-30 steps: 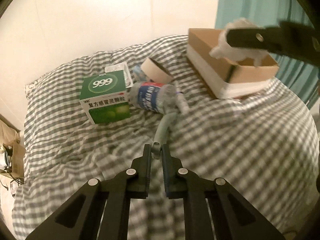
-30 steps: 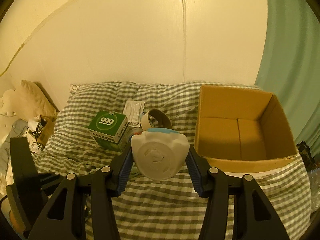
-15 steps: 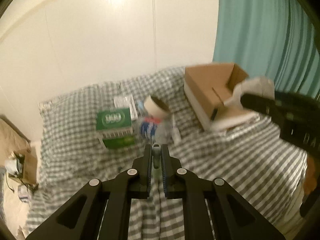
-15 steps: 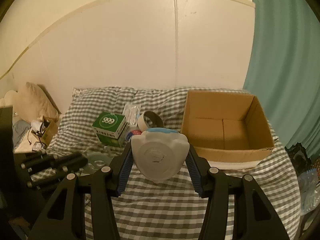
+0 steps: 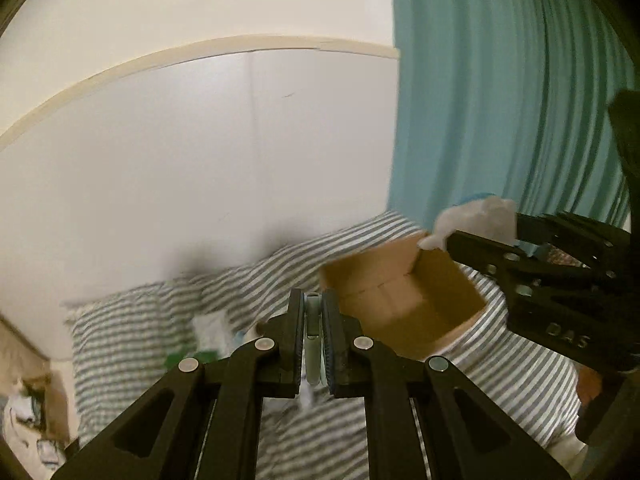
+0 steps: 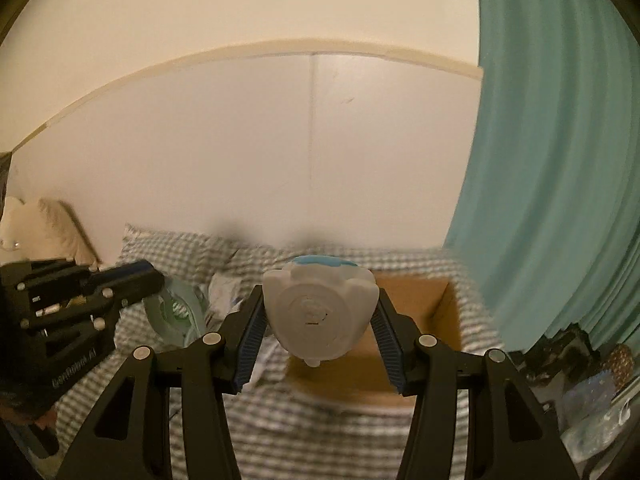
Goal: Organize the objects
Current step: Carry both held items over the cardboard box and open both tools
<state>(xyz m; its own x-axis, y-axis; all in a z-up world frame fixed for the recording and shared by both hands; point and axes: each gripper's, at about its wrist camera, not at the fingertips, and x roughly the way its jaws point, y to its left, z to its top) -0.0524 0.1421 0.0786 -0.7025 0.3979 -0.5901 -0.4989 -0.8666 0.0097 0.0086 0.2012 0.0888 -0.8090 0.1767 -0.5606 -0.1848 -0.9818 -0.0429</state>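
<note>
My left gripper (image 5: 312, 340) is shut on a pale green curved plastic piece (image 5: 312, 344), held high above the bed; it also shows in the right wrist view (image 6: 176, 312) beside the left gripper (image 6: 136, 276). My right gripper (image 6: 320, 320) is shut on a white rounded container with a blue top (image 6: 320, 312), held in front of the open cardboard box (image 6: 416, 320). In the left wrist view the box (image 5: 400, 292) lies on the bed, with the right gripper (image 5: 480, 240) and the white container (image 5: 476, 220) above its right side.
The checked bedspread (image 5: 132, 340) covers the bed. A green box (image 5: 188, 356) and a white packet (image 5: 212, 328) lie blurred left of the left gripper. A teal curtain (image 5: 500, 100) hangs at the right. Clutter (image 6: 592, 380) sits by the bed's right side.
Both grippers have risen and tilted upward with their loads. The green piece has been lifted off the bed. The bed and box now sit lower and smaller in both views.
</note>
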